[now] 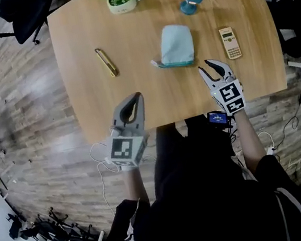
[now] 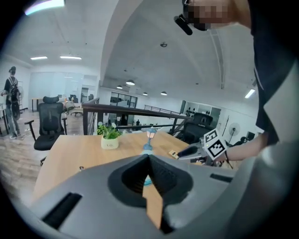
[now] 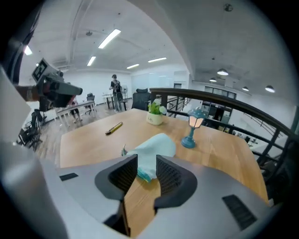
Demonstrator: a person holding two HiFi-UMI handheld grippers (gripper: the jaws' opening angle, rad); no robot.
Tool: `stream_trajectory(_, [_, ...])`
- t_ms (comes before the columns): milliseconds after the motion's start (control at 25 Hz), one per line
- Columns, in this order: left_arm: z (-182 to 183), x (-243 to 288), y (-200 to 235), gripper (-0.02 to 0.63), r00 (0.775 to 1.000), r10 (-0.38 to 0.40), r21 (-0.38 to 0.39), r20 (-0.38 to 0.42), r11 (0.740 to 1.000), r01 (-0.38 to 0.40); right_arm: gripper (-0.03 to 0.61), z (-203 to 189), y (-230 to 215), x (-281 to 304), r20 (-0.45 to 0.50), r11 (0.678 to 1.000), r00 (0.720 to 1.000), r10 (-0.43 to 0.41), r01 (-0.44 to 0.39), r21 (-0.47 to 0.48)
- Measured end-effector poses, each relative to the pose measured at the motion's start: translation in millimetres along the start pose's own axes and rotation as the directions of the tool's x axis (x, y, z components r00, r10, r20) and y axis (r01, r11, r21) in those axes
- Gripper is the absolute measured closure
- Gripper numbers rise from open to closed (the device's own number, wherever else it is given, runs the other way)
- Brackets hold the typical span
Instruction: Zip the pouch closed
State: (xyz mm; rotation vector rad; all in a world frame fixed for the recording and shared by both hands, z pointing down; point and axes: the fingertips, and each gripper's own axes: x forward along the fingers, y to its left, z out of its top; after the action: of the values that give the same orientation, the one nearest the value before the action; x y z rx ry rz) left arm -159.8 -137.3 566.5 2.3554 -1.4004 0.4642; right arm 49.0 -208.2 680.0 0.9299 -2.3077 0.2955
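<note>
As we point our right claw (image 1: 208,67), jaws parted and empty, at the pale-blue pouch (image 1: 176,45) upper centre, presumably for its zipper pull (image 1: 155,63), our left claw (image 1: 136,96) hangs shut, empty.

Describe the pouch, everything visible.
The pouch is pale blue-green soft fabric, rectangular with rounded corners, lying flat on the table. A darker teal zip edge runs along its near side, with a small pale tab at the left end. Whether it's zipped can't be told. Nothing touches it; the open right claw hovers nearby.

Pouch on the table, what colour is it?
The pouch is pale blue with a teal edge; clearest in head view.
</note>
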Motion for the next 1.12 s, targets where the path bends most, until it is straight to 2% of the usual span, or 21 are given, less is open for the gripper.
stream_trajectory(240, [-41.9, -27.2, 10.8, 0.614, 0.994, 0.075, -0.060, -0.075, 0.995, -0.080, 0.425, -58.1, 20.8, 72.6, -0.202, 0.976, 0.977, 0.066, -0.105, -0.188])
stream_trajectory(480, [-61.6, -52.4, 18.1, 0.614, 0.984, 0.133, -0.112, -0.117, 0.983, -0.146, 0.425, -81.5, 16.0, 102.2, -0.277, 0.953, 0.960, 0.049, -0.128, -0.274])
stream_trajectory(520, [-67.7, -56.7, 18.4, 0.614, 0.983, 0.135, -0.105, -0.123, 0.983, -0.148, 0.428, -82.3, 17.3, 105.2, -0.280, 0.950, 0.959, 0.038, -0.122, -0.287])
stream_trajectory(600, [-77.6, -61.7, 19.1, 0.614, 0.981, 0.139, -0.101, -0.134, 0.983, -0.153, 0.474, -81.4, 19.3, 107.8, -0.278, 0.950, 0.960, 0.022, -0.107, -0.294])
stream_trajectory(760, [-78.1, -60.6, 22.8, 0.614, 0.980, 0.147, -0.124, -0.134, 0.979, -0.164, 0.540, -74.4, 19.3, 105.4, -0.264, 0.954, 0.964, 0.012, -0.090, -0.286])
stream_trajectory(960, [-73.5, -57.3, 22.4, 0.614, 0.985, 0.122, -0.093, -0.122, 0.987, -0.133, 0.545, -62.4, 15.8, 94.9, -0.242, 0.962, 0.970, 0.001, -0.067, -0.264])
stream_trajectory(1120, [-66.1, -50.8, 19.9, 0.614, 0.987, 0.106, -0.083, -0.118, 0.990, -0.116, 0.545, -41.2, 13.1, 71.7, -0.182, 0.977, 0.983, 0.008, -0.047, -0.210])
